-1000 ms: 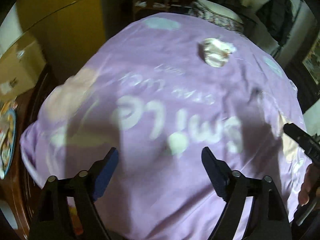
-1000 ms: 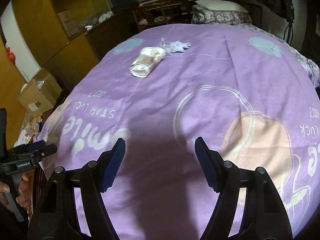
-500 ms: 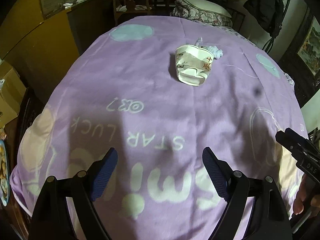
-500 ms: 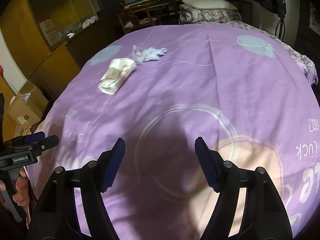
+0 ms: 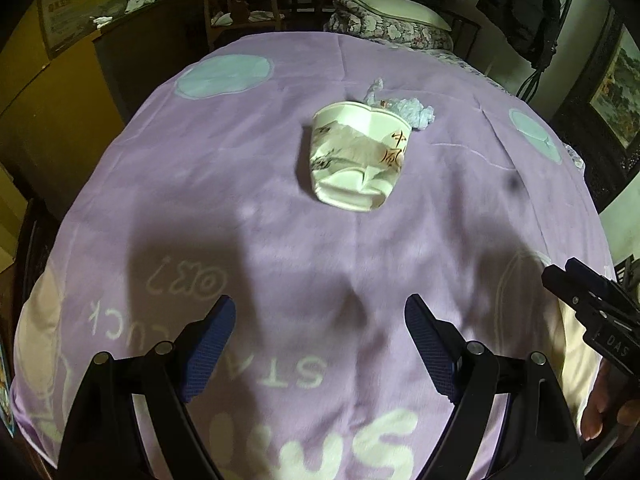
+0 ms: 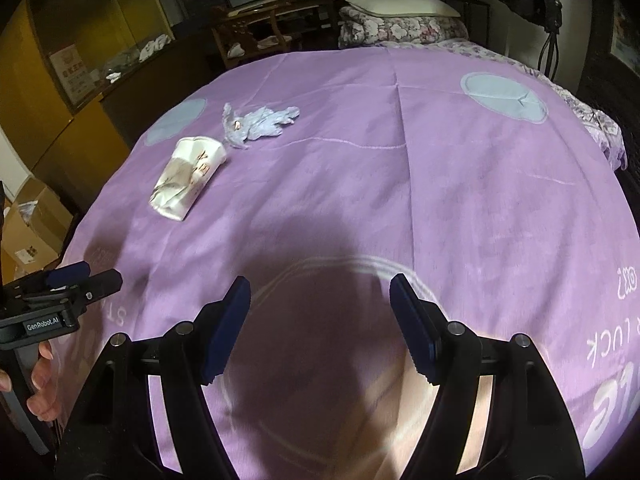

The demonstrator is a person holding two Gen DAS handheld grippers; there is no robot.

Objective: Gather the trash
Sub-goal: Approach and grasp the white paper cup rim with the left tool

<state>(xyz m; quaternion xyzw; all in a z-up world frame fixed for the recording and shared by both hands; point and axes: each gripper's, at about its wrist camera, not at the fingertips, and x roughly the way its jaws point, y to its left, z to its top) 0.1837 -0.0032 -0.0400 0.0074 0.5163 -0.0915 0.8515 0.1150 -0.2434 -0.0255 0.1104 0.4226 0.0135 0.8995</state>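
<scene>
Left tongs [image 5: 320, 330]: standing wide apart with nothing between the blue pads, hovering over the printed lettering on the bed cover and pointing steeply down at it.
Right tongs [image 6: 320, 320]: also standing wide, a little less so than the left pair, gripping nothing, hanging over a pale ring printed on the cover.
Left tongs seen from the right wrist: showing at the lower left edge [image 6: 80, 280], with a hand [image 6: 38, 380] wrapping the handle below them.
Right tongs seen from the left wrist: poking in from the right edge [image 5: 580, 292], with fingers [image 5: 600, 408] curling under the handle.
Shadows: two dark patches are falling on the cover just ahead of each pair of tongs.
Crushed paper cup [image 5: 358, 156]: lying on its side on the bed cover, straight ahead of the left tongs and well apart from them; its dented base is facing the left camera and its open rim is pointing away. From the right wrist it [image 6: 188, 178] is sitting far off to the upper left.
Crumpled blue tissue [image 6: 260, 124]: lying just beyond the cup's rim, touching or nearly touching it; in the left view it [image 5: 412, 110] is peeking out behind the cup.
Purple bed cover [image 5: 200, 160]: spreading flat under everything, printed with pale blue discs and white letters.
Pillow [image 6: 400, 4]: resting at the far end of the bed on a floral quilt [image 6: 400, 32].
Cardboard box [image 6: 28, 224]: sitting on the floor left of the bed.
</scene>
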